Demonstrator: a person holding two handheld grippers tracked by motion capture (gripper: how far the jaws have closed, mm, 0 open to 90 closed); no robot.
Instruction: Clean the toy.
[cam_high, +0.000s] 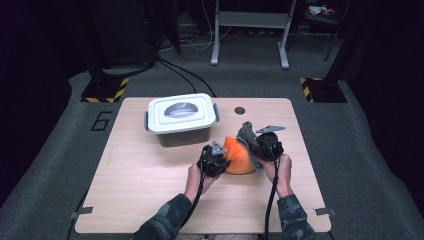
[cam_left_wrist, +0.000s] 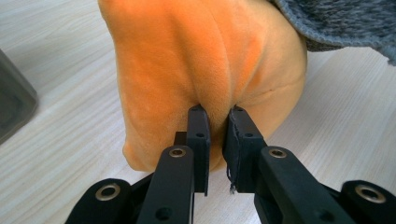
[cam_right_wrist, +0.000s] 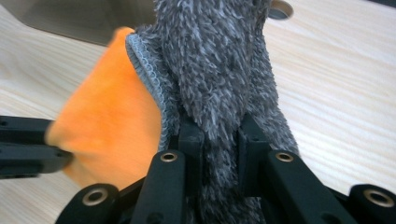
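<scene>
Both grippers on the cloths, mid-counter, slightly right of centre and toward the person's edge. Left gripper (cam_high: 216, 161): jaws clenched on a fold of the orange cloth (cam_high: 238, 156); in the left gripper view the two pads pinch a ridge of the orange plush (cam_left_wrist: 205, 70) with only a narrow gap between them, fabric bulging above the tips. Right gripper (cam_high: 264, 146): jaws grasping the grey cloth (cam_high: 246, 132); the right gripper view shows a thick strand of shaggy grey fabric (cam_right_wrist: 219, 70) running up between the jaws, filling the gap. Grey cloth is lifted into a peak above the counter (cam_high: 150, 190), stitched edge visible against the orange. Orange cloth sits bunched in a mound between the two grippers, its lower edge on the counter, touching the grey cloth on its right side; cannot tell whether the two are sewn together or just pressed together. Left gripper's black jaws (cam_right_wrist: 28, 149) show at the left edge of the right gripper view, against the orange. White lidded box (cam_high: 182, 119) with grey handle and side latches stands behind and to the left, lid on, apart from the cloths. Small dark round hole (cam_high: 240, 110) in the counter just right of the box.
</scene>
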